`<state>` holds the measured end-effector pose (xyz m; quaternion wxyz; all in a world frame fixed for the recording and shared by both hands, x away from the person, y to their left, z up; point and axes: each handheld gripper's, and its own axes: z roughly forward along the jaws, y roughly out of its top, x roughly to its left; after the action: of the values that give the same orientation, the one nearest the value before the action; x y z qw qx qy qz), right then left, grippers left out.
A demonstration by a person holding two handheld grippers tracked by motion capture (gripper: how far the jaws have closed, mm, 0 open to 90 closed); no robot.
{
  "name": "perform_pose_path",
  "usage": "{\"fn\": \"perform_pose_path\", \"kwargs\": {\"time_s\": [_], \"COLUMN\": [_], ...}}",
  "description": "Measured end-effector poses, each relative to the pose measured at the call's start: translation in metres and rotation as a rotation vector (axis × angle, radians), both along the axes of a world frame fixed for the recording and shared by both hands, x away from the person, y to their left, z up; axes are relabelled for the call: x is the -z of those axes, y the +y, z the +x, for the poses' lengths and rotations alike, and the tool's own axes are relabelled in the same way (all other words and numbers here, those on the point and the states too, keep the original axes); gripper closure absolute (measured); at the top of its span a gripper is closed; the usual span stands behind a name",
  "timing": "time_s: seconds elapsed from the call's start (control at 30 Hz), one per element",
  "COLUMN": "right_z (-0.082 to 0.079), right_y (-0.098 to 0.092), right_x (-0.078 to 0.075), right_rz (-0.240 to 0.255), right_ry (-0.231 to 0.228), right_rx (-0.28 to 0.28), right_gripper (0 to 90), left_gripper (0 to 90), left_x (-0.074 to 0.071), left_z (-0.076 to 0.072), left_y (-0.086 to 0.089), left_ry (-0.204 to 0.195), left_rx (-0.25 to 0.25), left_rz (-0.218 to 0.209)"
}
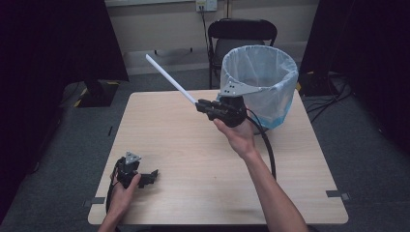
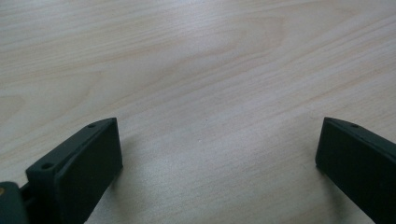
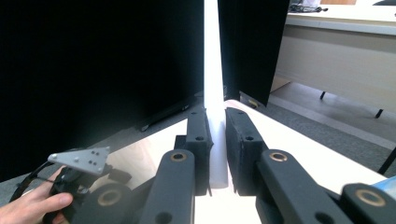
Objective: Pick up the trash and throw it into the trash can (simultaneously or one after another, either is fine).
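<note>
Lined bin (image 1: pixel 270 92) stands behind right hand-held gripper (image 1: pixel 202 106) clamping white stick (image 1: pixel 170 80).

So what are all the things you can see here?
white stick: one, white, clamped in the right gripper, raised over the table
bin: one, lined with a pale blue bag, far right of the table
table: one, light wood, centre
chair: one, black, behind the bin
right gripper: one, black, jaws shut on the stick, held up beside the bin
left gripper: one, black, jaws wide apart, low at the table's near left
</note>
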<state>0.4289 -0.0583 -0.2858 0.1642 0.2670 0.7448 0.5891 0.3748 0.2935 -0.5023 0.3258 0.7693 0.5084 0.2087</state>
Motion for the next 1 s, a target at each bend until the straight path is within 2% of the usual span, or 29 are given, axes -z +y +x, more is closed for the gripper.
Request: {"fn": "perform_pose_path", "kwargs": {"time_s": [0.23,0.67,0.77,1.0], "right_z": [0.007,0.016,0.018,0.024], "right_y": [-0.012,-0.031,-0.037,-0.049], "right_x": [-0.013,-0.035,-0.041,-0.055], "right_rz": [0.018,0.017,0.046,0.054], "right_ry": [-0.009,-0.035,-0.043,-0.060], "right_rx": [0.019,0.069,0.080,0.105], "right_gripper": [80.9,80.9,81.0,81.1], "left_gripper": [0.0,0.0,0.0,0.0], "left_x": [0.000,0.000,0.000,0.000], "left_z": [0.000,0.000,0.000,0.000], "left_y": [0.000,0.000,0.000,0.000], "left_ry": [-0.001,0.000,0.000,0.000], "left_rx": [-0.001,-0.001,-0.001,0.000], "left_rz": [-0.002,0.000,0.000,0.000]}}
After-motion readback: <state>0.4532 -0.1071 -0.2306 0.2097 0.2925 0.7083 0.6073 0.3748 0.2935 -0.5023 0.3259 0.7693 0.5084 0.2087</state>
